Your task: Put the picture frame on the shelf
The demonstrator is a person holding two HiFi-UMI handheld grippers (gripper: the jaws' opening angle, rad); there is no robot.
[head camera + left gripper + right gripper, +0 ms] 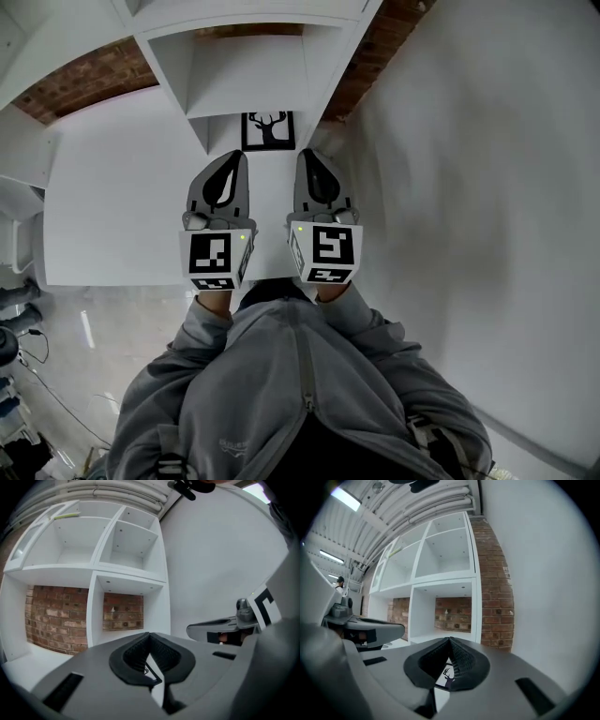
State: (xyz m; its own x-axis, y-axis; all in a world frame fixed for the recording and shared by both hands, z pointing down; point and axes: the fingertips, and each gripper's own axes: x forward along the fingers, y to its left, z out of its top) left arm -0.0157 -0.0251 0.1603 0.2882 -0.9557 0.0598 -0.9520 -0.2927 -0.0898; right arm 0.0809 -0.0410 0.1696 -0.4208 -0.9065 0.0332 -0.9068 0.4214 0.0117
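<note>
The picture frame [268,129], black-edged with a dark deer print, rests low on the white table [122,187] at the foot of the white shelf unit [234,84]. Both grippers are held up side by side above the table and point at the shelf. My left gripper [240,156] and right gripper [305,153] are shut, tips touching, with nothing between the pads. In the right gripper view the frame's print [447,674] shows through the gap behind the meeting tips [450,639]. In the left gripper view a frame edge [152,672] shows the same way.
The shelf unit [129,573] has open white compartments; the lower ones show a brick wall [494,583] behind. A plain white wall [487,187] stands close on the right. The person's grey sleeves and jacket [300,394] fill the near side.
</note>
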